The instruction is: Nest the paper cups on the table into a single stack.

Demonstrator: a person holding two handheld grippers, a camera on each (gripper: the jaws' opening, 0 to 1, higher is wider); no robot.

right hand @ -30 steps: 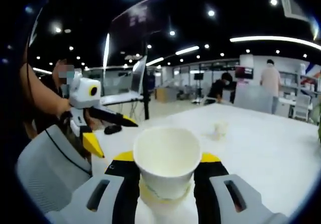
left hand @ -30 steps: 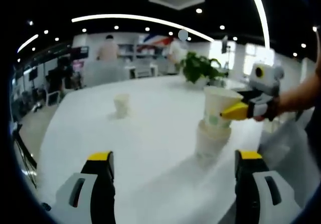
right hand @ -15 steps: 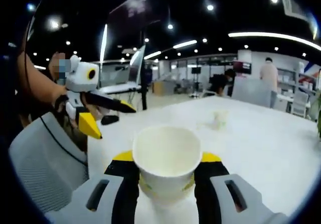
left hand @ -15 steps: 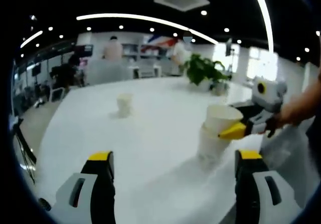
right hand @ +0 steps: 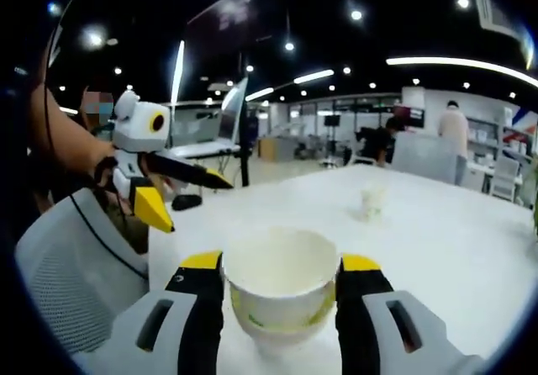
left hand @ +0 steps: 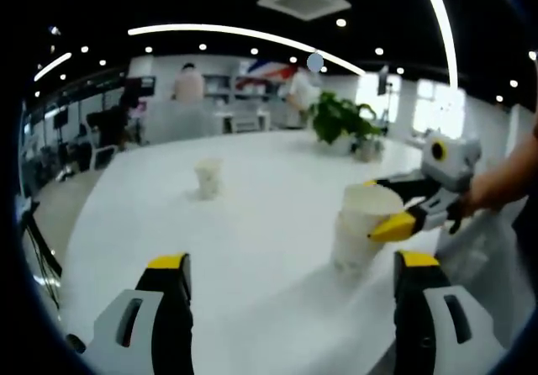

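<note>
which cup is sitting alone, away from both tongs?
The small paper cup far out on the white table, upright and by itself. The other cups are nested in a stack between the right tongs.

Stack of cups (right hand: 280,289): white paper, upright, nested, between the right claw (right hand: 282,276) jaws.
Single cup (left hand: 208,177): white, upright, well beyond it on the table (left hand: 252,224).

No text, label, brand or number can be read in either view — the green marking low on the paper cup (right hand: 280,291) at six o'clock in the right gripper view is too blurred to make out.
</note>
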